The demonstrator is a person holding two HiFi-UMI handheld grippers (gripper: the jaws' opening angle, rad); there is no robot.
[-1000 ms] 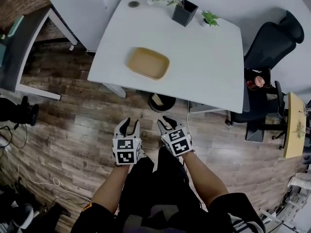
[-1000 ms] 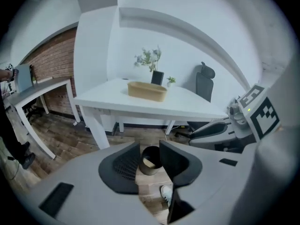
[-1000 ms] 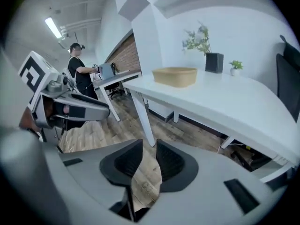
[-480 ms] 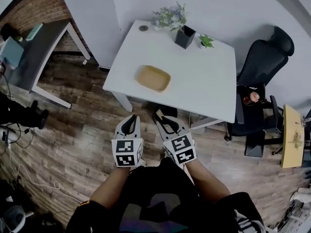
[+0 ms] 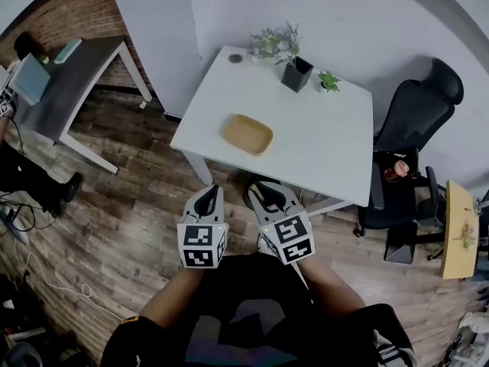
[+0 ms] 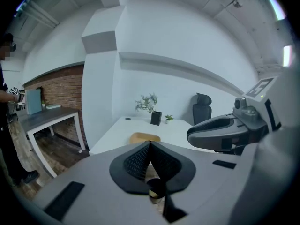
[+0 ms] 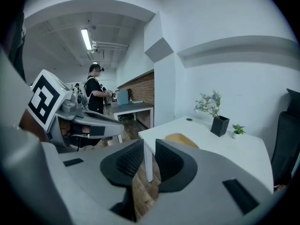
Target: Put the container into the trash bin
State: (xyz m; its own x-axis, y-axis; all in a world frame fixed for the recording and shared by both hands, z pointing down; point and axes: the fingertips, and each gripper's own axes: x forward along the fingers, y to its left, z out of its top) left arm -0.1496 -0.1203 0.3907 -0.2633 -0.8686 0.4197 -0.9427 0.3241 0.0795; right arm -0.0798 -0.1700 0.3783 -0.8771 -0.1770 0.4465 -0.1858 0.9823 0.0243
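Head view: my left gripper [image 5: 208, 193] jaws closed, empty; right gripper [image 5: 270, 191] narrow, empty. Reaching thus, I'd shove container [image 5: 247, 134] off tabletop [image 5: 328, 151].

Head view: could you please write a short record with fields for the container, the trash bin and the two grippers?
left gripper: shut, empty
right gripper: jaws slightly apart, nothing between them
container: tan, shallow, on the white table
trash bin: dark, on the floor at the table's near edge, partly behind the right gripper
task: container not yet picked up
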